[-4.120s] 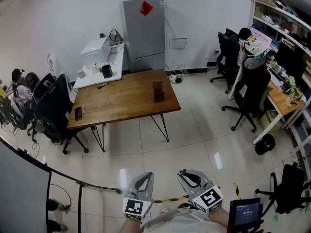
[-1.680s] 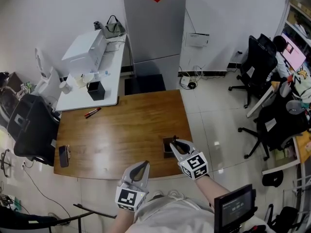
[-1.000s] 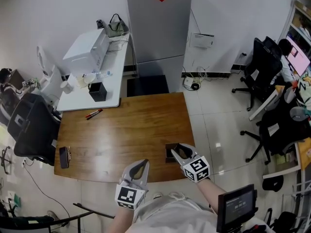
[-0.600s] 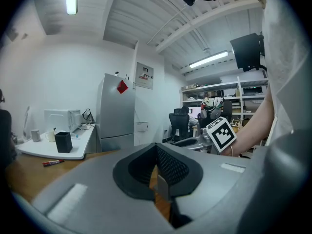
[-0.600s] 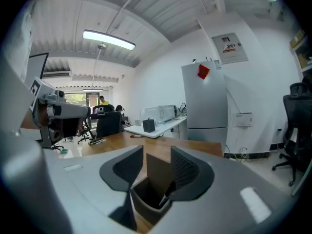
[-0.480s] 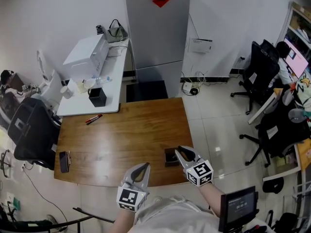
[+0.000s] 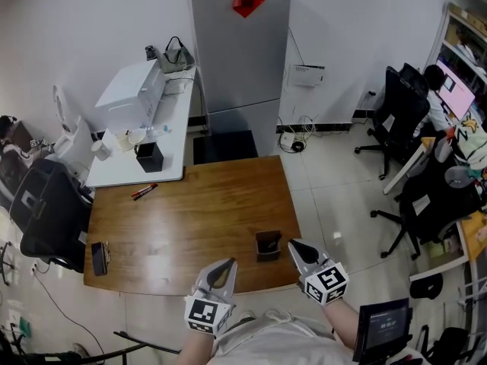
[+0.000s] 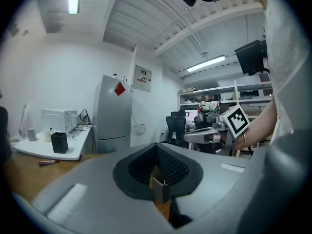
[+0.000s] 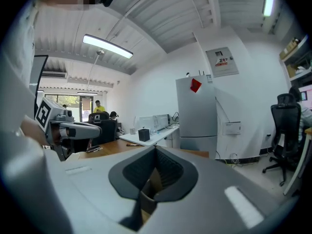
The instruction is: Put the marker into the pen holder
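Note:
A red marker (image 7: 144, 191) lies at the far left edge of the wooden table (image 7: 190, 219), and shows small in the left gripper view (image 8: 48, 162). A brown box-shaped pen holder (image 7: 267, 245) stands near the table's front right corner. A black cup holder (image 7: 150, 157) sits on the white side table (image 7: 133, 175). My right gripper (image 7: 297, 247) hovers just right of the brown holder, shut and empty (image 9: 155, 147). Over the table's front edge, my left gripper (image 7: 219, 267) is shut with nothing in it (image 8: 157, 145). Both are far from the marker.
A dark phone (image 7: 98, 258) lies at the table's front left. A black office chair (image 7: 42, 215) stands left of the table, with more chairs (image 7: 403, 120) at the right. A grey fridge (image 7: 240, 52) stands behind, and a white machine (image 7: 129, 90) is on the side table.
The right gripper has drawn back from over the brown holder to its right side, and its jaws have come together. The view has pulled back a little. The left gripper has barely moved.

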Demonstrator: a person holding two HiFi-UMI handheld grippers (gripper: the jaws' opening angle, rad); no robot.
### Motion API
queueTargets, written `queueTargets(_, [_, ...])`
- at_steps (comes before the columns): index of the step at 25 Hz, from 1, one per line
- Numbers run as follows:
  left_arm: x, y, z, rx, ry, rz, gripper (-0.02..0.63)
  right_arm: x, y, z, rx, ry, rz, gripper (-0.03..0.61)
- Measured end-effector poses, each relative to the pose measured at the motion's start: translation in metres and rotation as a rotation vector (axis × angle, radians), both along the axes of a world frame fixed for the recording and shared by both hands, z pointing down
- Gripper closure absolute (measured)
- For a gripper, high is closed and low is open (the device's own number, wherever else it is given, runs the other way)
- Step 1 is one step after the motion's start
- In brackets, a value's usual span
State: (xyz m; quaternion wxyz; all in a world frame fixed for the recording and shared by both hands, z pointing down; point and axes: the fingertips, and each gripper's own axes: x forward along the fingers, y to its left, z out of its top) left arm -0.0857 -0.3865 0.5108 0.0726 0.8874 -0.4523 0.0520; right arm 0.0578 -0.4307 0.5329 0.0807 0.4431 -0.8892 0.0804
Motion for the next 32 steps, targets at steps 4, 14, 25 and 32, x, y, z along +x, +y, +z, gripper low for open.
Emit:
queueTargets(4, [-0.002,0.011,0.008,-0.021,0.016,0.022,0.598,0.000,0.021,0.005,-0.002,-0.005,0.050,0.578])
queueTargets(14, [-0.015,0.081,0.028,-0.043,0.035,0.004,0.598,-0.018,0.105,0.023,-0.020,0.009,0.047,0.578])
queueTargets(25, [0.036,0.265,0.034,-0.005,0.034,-0.026,0.598,0.042,0.308,0.013,0.026,-0.016,0.033,0.578])
queueTargets(32, [0.080,0.402,0.022,0.039,0.000,-0.040,0.598,0.078,0.443,0.016,0.021,-0.003,0.013,0.578])
